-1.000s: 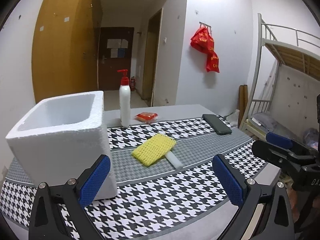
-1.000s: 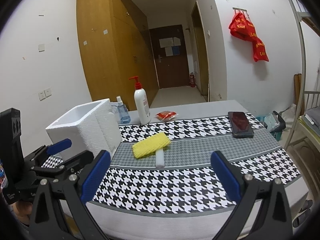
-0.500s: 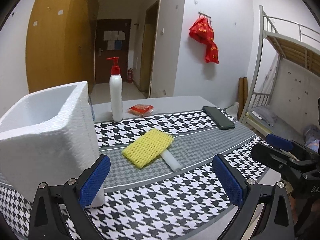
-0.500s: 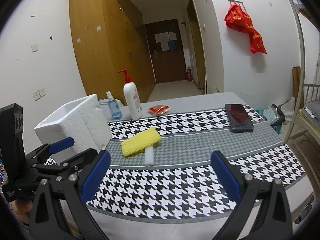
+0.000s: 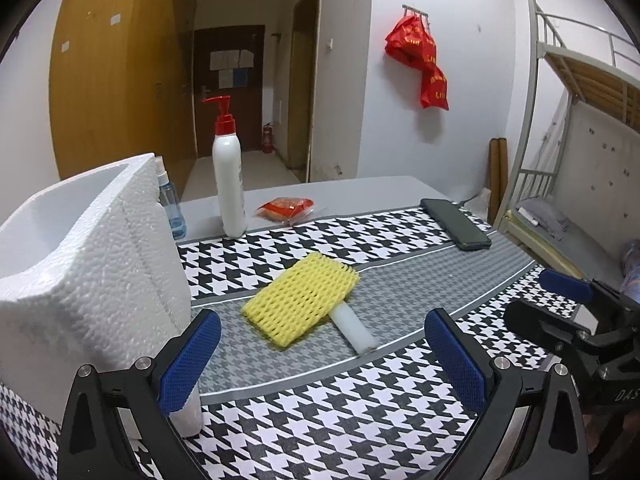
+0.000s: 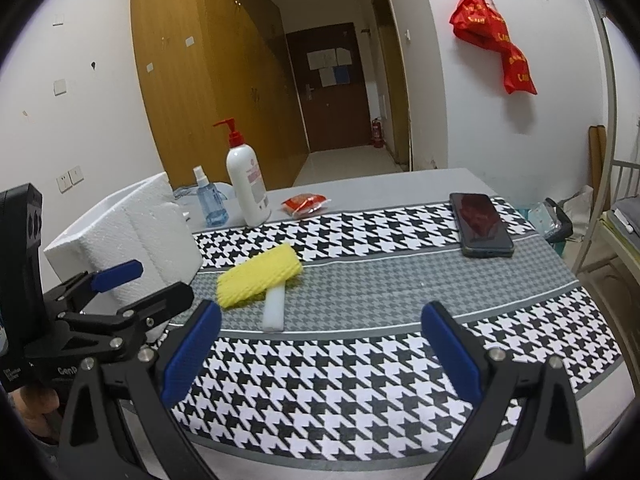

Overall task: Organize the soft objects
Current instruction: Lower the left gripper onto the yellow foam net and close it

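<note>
A white foam box (image 5: 84,264) stands open-topped at the left edge of the table (image 6: 380,194), on the houndstooth cloth (image 6: 360,376). Behind it, toward the far left corner, are a small blue spray bottle (image 6: 208,204) and a white pump bottle (image 6: 245,184) with a red head, and just right of those lies a red packet (image 6: 304,203) on the bare grey surface. A dark phone (image 6: 482,224) lies flat near the far right edge.

The yellow foam net sleeve (image 5: 302,300) lies on the grey middle band of the cloth, close to the box but apart from it, with a white foam stick (image 5: 354,328) poking out from under its near side (the two touch). Nothing sits between them and either tool.

The left gripper (image 5: 320,356) hangs low over the near edge, its blue pads spread wide with nothing between them; its left finger (image 5: 188,360) sits right in front of the box's near corner. The right gripper (image 6: 320,354) is level with it over the near edge, likewise gaping and empty, aimed at the cloth just right of the stick. Each tool shows at the edge of the other's view, well apart.
</note>
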`<state>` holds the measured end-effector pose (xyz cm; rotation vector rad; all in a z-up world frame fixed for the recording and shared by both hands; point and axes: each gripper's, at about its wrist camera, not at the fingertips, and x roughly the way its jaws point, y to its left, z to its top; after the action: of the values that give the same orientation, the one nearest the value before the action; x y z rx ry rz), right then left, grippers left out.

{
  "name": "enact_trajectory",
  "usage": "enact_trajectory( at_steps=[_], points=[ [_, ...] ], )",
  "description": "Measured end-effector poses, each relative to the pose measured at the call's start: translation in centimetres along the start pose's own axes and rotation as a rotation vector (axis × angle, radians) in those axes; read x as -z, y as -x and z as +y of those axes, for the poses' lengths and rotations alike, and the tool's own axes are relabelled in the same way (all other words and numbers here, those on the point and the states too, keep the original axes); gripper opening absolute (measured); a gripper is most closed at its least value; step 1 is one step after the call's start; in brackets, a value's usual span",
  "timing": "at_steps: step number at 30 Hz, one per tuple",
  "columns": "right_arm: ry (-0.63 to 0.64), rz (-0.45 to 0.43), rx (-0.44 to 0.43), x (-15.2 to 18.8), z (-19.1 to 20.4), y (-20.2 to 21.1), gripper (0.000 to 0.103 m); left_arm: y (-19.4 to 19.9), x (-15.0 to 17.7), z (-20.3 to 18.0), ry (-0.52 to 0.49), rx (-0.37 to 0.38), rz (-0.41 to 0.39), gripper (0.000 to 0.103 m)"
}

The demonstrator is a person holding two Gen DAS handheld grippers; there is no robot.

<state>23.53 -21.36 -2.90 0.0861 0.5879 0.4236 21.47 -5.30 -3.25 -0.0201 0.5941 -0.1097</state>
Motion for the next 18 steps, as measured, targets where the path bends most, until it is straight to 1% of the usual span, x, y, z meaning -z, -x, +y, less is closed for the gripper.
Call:
enact_trajectory(
  at_steps=[5,8,12,18],
  points=[
    [0.001,0.015,0.003,0.1,-0.9,-0.6,0.101,-0.9,-0.3,-0.4,-0.018,-0.024,0.015,0.102],
    [0.009,0.029,-0.003,0.3,-1.3,-1.2,0.101,-1.2,-0.3,-1.0,-0.021,-0.015,0.019,0.102],
    [0.0,0.03,-0.008,0.4,-2.1,-1.3,0.101,-1.4,-0.5,-2.6,-0.065,-0.009,0.015,0.102],
    [-0.03,0.038,0.005,0.9,-3.9,-1.1,0.101,-3.4,-1.8,-3.3,-0.085,-0.004,0.054,0.102]
  ],
)
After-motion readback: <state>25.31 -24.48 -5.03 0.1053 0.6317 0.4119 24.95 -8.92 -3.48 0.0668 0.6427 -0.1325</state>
